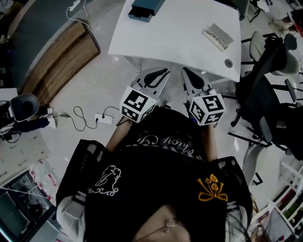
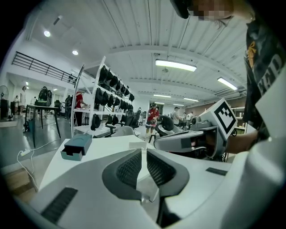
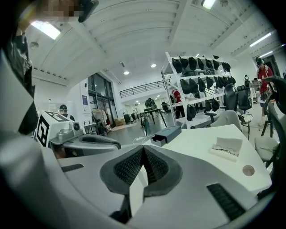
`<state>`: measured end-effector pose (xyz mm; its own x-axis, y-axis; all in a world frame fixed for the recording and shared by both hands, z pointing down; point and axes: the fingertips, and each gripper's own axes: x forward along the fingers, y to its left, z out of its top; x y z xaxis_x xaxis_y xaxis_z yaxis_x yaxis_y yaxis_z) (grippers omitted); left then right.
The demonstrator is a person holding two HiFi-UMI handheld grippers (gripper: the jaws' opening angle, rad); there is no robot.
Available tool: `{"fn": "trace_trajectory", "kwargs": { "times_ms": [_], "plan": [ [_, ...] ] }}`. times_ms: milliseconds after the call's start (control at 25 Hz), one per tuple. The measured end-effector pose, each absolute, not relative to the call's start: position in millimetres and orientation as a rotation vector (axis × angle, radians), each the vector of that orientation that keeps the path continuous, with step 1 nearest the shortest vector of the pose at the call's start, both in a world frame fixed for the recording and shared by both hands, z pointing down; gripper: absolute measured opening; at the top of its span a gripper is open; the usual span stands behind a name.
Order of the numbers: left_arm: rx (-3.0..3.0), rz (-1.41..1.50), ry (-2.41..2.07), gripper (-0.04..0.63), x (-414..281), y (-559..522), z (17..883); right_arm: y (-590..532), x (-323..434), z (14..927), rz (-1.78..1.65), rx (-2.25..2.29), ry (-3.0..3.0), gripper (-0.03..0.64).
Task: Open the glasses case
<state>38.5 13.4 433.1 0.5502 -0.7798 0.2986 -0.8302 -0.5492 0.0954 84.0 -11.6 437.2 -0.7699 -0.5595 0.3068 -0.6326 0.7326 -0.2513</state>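
Note:
The glasses case (image 1: 144, 9) is a blue-grey box at the far edge of the white table (image 1: 180, 42), its inner drawer slid a little way out; it also shows as the case (image 2: 77, 146) and the case (image 3: 166, 134). A pair of glasses (image 1: 218, 37) lies on a white tray to the right, seen again as the glasses (image 3: 227, 150). My left gripper (image 1: 163, 72) and right gripper (image 1: 185, 71) hang side by side in front of the table's near edge, well short of the case. Both have their jaws together with nothing between them, as the left gripper (image 2: 142, 150) and right gripper (image 3: 143, 148) views show.
A round cable hole (image 1: 229, 62) sits in the table's near right corner. Office chairs (image 1: 265, 94) stand to the right. A power strip (image 1: 104, 118) and cables lie on the floor at left, beyond them a wooden platform (image 1: 57, 56). Shelves of bags (image 2: 107, 89) stand behind.

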Motion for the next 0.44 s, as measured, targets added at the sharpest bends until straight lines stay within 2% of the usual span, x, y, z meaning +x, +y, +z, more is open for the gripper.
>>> {"fn": "trace_trajectory", "kwargs": {
  "times_ms": [440],
  "plan": [
    [2.556, 0.33, -1.377, 0.035, 45.6, 40.4, 433.7, 12.3, 87.9, 435.5, 0.496, 0.925, -2.745, 0.014]
  ]
}}
